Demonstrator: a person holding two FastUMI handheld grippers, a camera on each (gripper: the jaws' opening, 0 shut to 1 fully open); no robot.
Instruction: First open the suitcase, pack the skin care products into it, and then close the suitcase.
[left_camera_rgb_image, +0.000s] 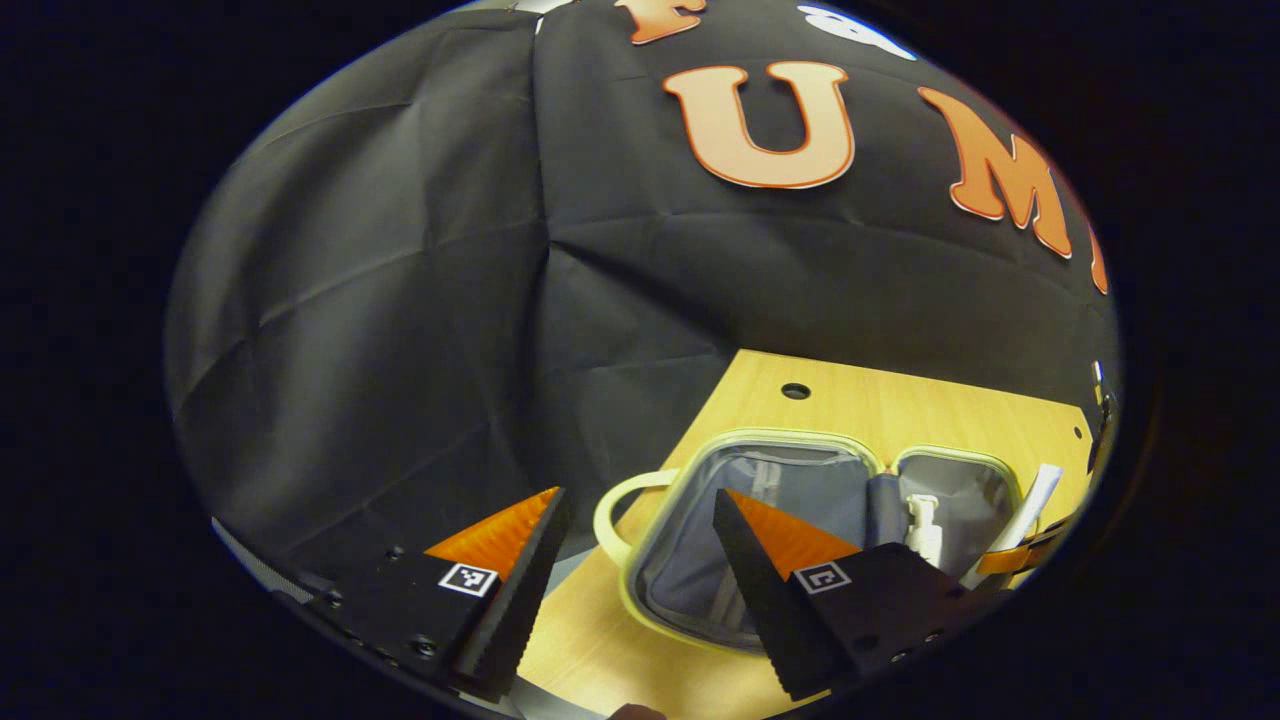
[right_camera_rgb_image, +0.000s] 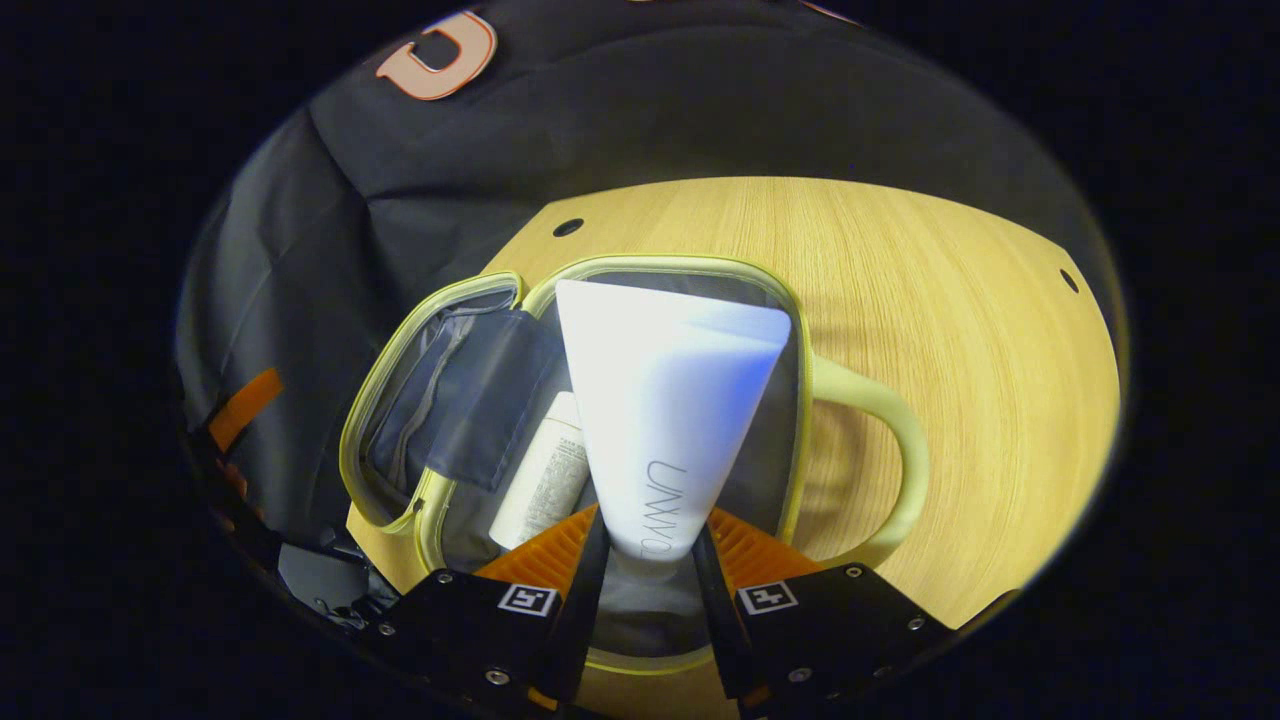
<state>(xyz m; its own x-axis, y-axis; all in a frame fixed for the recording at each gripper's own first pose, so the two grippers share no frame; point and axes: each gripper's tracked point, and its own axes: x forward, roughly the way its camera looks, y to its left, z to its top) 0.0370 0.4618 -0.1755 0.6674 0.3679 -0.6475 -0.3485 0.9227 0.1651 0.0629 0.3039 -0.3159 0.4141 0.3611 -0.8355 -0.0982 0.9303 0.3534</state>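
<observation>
My right claw (right_camera_rgb_image: 648, 545) was clamped on a white tube (right_camera_rgb_image: 665, 420), both fingers pressing its narrow end, the wide crimped end pointing away from me. Just beyond and below the claw lay the suitcase (right_camera_rgb_image: 800, 330), open flat on the worktop (right_camera_rgb_image: 980, 330). A white bottle (right_camera_rgb_image: 545, 470) lay inside it, left of the tube and partly behind it. The suitcase handle (right_camera_rgb_image: 905, 450) stuck out to the claw's right.

My left claw (left_camera_rgb_image: 640, 560) stood wide open, gripping nothing, held above the worktop's edge. Ahead of it I saw the open suitcase, with a pump bottle (left_camera_rgb_image: 922, 525) in the far half behind the right finger, and the tube slanting over that half
</observation>
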